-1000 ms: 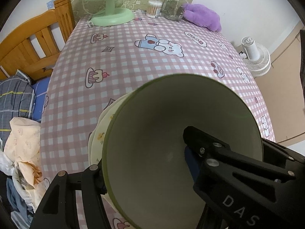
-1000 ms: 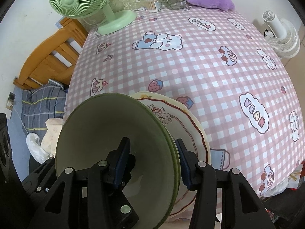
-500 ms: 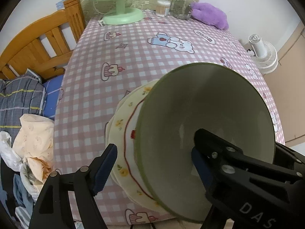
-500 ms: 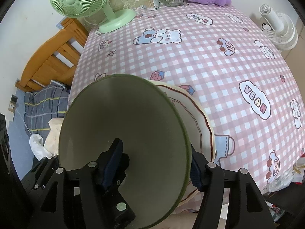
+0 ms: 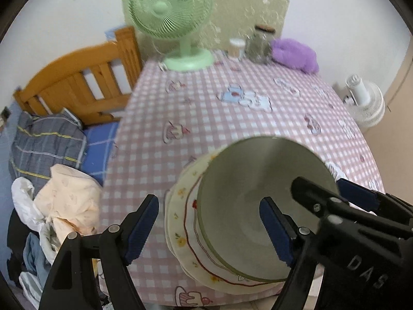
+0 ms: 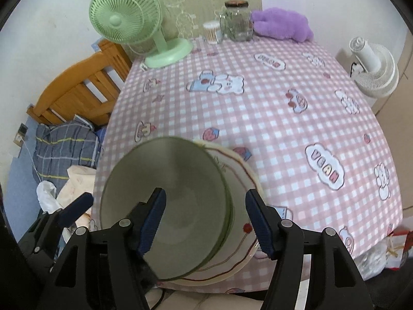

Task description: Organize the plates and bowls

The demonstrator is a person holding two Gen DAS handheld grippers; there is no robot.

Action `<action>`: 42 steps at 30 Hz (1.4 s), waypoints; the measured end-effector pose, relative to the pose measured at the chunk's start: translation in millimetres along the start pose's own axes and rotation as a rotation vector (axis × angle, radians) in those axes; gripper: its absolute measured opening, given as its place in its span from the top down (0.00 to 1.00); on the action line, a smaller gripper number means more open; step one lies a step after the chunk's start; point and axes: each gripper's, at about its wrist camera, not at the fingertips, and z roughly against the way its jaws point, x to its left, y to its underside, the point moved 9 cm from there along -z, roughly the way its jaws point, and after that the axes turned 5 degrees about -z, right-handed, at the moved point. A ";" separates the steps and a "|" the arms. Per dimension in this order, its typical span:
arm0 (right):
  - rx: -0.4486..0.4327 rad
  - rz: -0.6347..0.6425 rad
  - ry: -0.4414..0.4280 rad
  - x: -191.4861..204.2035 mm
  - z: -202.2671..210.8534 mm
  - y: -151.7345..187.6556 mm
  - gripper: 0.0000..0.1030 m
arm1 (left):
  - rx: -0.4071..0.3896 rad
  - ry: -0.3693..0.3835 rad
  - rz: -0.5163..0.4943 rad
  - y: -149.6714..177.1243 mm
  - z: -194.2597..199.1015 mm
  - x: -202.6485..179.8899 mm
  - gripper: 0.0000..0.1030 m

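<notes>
A green bowl [image 5: 258, 206] sits nested in a cream floral-rimmed plate [image 5: 185, 222] at the near edge of the worktop [image 5: 232, 118], which is covered in a pink checked cloth. That looks like the point of the stack: crockery gathered into one pile near the person and away from the green desk fan [image 5: 175, 25] and glass jar [image 6: 236, 20] at the far side. The left gripper [image 5: 209, 227] stands wide, one pad outside the plate's rim and the other over the bowl's hollow, neither pressing. The right gripper [image 6: 206, 222] straddles the bowl's opposite rim, fingers [image 6: 155, 217] spread and clear, its jaws having just opened, so both read as a release. The bowl is round with no long axis; its mouth faces up and its rim lies roughly level. A bed [image 6: 64, 144] with clothes lies beside the worktop.
</notes>
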 end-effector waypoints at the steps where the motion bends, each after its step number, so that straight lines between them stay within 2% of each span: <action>1: -0.018 0.006 -0.012 -1.8 5.2 -3.1 0.35 | -0.017 -0.014 0.011 -1.6 4.6 -0.2 0.21; 9: -0.141 0.065 -0.071 -20.4 42.6 -24.4 0.34 | -0.150 -0.079 0.106 -12.7 40.6 -12.1 0.20; 16: -0.209 0.114 -0.090 -55.0 68.6 -23.7 0.33 | -0.219 -0.095 0.108 -2.6 58.9 -45.2 0.18; 21: -0.284 0.144 -0.053 -89.9 82.6 -15.6 0.25 | -0.274 -0.085 0.101 12.4 63.6 -73.7 0.13; 27: -0.355 0.175 0.007 -138.2 84.2 -0.4 0.22 | -0.317 -0.093 0.097 40.5 59.0 -95.6 0.05; 30: -0.373 0.213 0.040 -157.4 79.4 12.3 0.22 | -0.324 -0.083 0.123 53.0 53.8 -101.8 0.04; 36: -0.386 0.224 0.038 -185.9 70.8 36.3 0.21 | -0.328 -0.063 0.162 70.8 48.0 -116.8 0.04; 42: -0.415 0.229 0.043 -199.7 70.3 47.4 0.16 | -0.341 -0.066 0.129 79.6 43.8 -136.8 0.04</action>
